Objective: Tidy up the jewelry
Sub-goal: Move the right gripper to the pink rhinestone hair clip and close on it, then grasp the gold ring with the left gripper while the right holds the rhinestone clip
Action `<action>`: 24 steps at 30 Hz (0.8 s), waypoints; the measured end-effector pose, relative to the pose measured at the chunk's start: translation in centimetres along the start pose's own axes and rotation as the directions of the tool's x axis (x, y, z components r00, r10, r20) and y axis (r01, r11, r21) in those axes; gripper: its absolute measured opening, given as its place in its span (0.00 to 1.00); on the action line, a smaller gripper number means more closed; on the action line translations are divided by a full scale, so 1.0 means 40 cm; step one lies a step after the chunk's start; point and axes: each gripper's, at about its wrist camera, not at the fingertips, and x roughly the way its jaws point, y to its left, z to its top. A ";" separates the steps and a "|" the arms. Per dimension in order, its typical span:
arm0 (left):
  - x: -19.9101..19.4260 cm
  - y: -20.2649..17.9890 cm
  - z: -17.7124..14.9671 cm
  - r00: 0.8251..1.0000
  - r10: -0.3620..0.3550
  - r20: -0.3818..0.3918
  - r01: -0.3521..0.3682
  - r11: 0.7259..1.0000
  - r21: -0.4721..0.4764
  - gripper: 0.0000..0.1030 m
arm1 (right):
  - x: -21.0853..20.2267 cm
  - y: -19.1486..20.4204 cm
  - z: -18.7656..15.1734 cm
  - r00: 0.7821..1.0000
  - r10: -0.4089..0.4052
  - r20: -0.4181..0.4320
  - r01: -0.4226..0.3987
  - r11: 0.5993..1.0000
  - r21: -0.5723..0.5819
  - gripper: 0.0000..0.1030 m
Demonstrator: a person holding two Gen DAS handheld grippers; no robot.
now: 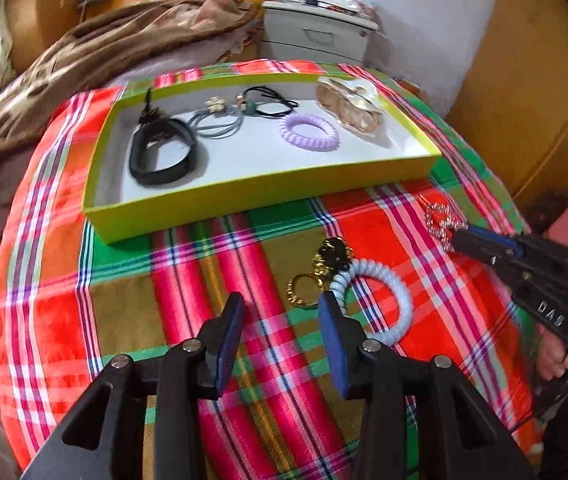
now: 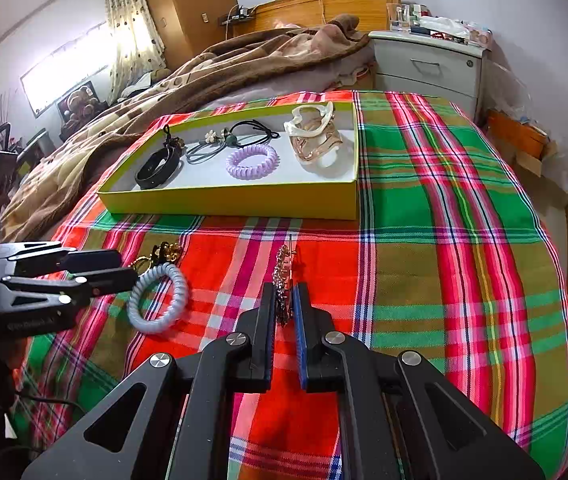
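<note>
The rhinestone hair clip [image 2: 284, 280] stood on edge between the pads of the right claw [image 2: 284, 304], which was clenched on it just above the plaid cloth [image 2: 423, 200], near the cloth's front edge and well short of the tray. In the left wrist view the same clip [image 1: 441, 220] showed at the tip of that claw, at the right side of the cloth. The step in hand was judged to be the pick-up of this clip, with the grasp made and the carry to the tray not yet done.

The next move was judged to call for a lift clear of the cloth, a pass over the near wall of the yellow-green tray [image 2: 244, 202], and a release on bare white floor. The widest bare patch lay along the tray's front, before the lilac coil tie [image 2: 252, 162].

The left claw [image 1: 284, 320] was released, its jaws standing wide, with the pale blue coil wristband [image 1: 375, 304] just beside its right finger and not between the pads. A gold and black charm cluster [image 1: 325, 268] was attached at the far end of that band. Both remained outside the tray.

Inside the tray lay a black strap [image 2: 158, 168] toward its left end, grey and black hair ties with ornaments [image 2: 220, 142] along the back wall, and a pearly claw clip [image 2: 315, 140] at the right end.

Obstructions: the near tray wall, and the crowded back half. The two claws were well apart. A brown blanket [image 2: 224, 64] lay behind the tray, clear of the work.
</note>
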 end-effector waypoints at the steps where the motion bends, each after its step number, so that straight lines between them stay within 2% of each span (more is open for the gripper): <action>1: 0.002 -0.007 0.001 1.000 0.005 0.001 -0.005 1.000 0.013 0.39 | 0.000 0.000 -0.001 1.000 0.000 0.002 0.000 1.000 0.001 0.09; 15: 0.024 -0.033 0.019 0.999 0.038 0.026 -0.040 0.997 0.069 0.39 | -0.005 0.000 -0.005 1.000 0.004 0.006 -0.004 1.000 0.011 0.09; 21: 0.015 -0.018 0.015 0.999 0.032 0.030 -0.034 0.998 0.044 0.22 | -0.005 0.003 -0.005 1.000 0.005 0.006 -0.005 1.000 0.012 0.09; 24: 0.013 -0.011 0.013 0.999 0.028 0.030 -0.029 0.999 0.035 0.21 | -0.005 0.003 -0.005 1.000 0.005 0.007 -0.005 1.000 0.012 0.09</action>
